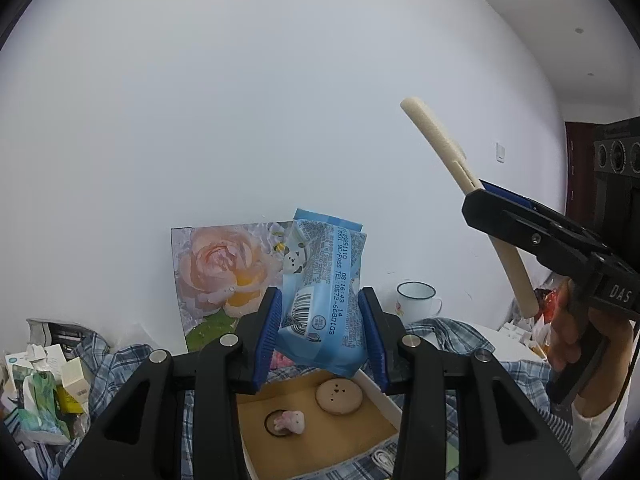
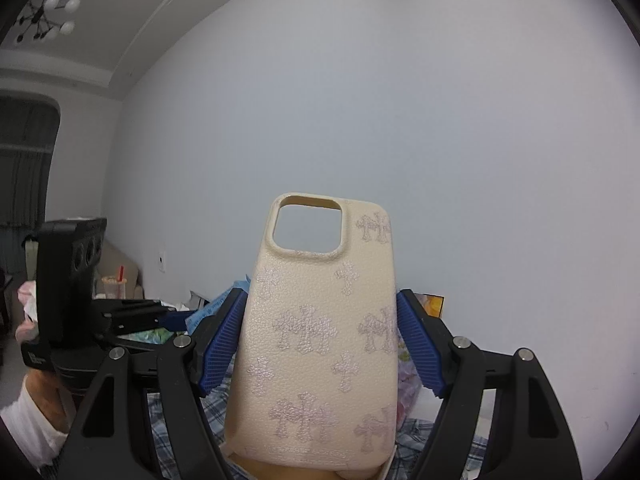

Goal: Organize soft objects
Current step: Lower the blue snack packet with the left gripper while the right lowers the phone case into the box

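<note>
The left gripper [image 1: 324, 336] is pinching a blue tissue pack [image 1: 326, 300] between its blue pads, holding it aloft just above the cardboard box [image 1: 320, 436], where a round puff [image 1: 339, 396] and a pink hair tie [image 1: 289, 422] are lying. The right gripper [image 2: 320, 344] is clamping a cream phone case [image 2: 320, 344] by its edges, lifting it upright against the white wall [image 2: 440, 120] over the plaid cloth [image 2: 176, 432].

Soft, even, dim indoor light, bluish cast, no glare, strong fisheye bending, dark vignetted corners.
</note>
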Available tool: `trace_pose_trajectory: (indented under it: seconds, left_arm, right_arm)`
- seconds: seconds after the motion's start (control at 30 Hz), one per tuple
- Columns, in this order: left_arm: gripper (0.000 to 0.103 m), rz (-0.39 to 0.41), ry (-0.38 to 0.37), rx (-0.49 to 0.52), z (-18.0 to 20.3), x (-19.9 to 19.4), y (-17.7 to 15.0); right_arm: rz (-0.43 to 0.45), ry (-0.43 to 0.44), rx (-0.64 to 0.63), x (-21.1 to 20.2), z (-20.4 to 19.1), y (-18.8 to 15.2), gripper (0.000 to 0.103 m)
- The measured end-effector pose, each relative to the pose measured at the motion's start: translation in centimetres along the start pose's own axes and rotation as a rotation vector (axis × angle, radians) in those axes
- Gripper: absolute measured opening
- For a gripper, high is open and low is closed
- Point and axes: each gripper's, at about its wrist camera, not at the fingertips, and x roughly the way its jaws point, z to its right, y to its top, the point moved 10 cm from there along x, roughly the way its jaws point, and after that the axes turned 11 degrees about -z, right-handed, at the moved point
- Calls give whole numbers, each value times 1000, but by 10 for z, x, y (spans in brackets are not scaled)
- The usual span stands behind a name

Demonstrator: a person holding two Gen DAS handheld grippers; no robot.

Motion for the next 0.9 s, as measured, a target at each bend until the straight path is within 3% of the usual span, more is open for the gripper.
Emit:
trace_pose_trajectory:
  seconds: [0.4,0.9]
  left_arm:
    - [42,-22,49,-32,-10,38,22]
    - [42,-118,84,-39,-23,87,-8]
  right_arm:
    - [-48,5,58,32,30,-17,74]
    - [-150,24,111,76,51,-50,74]
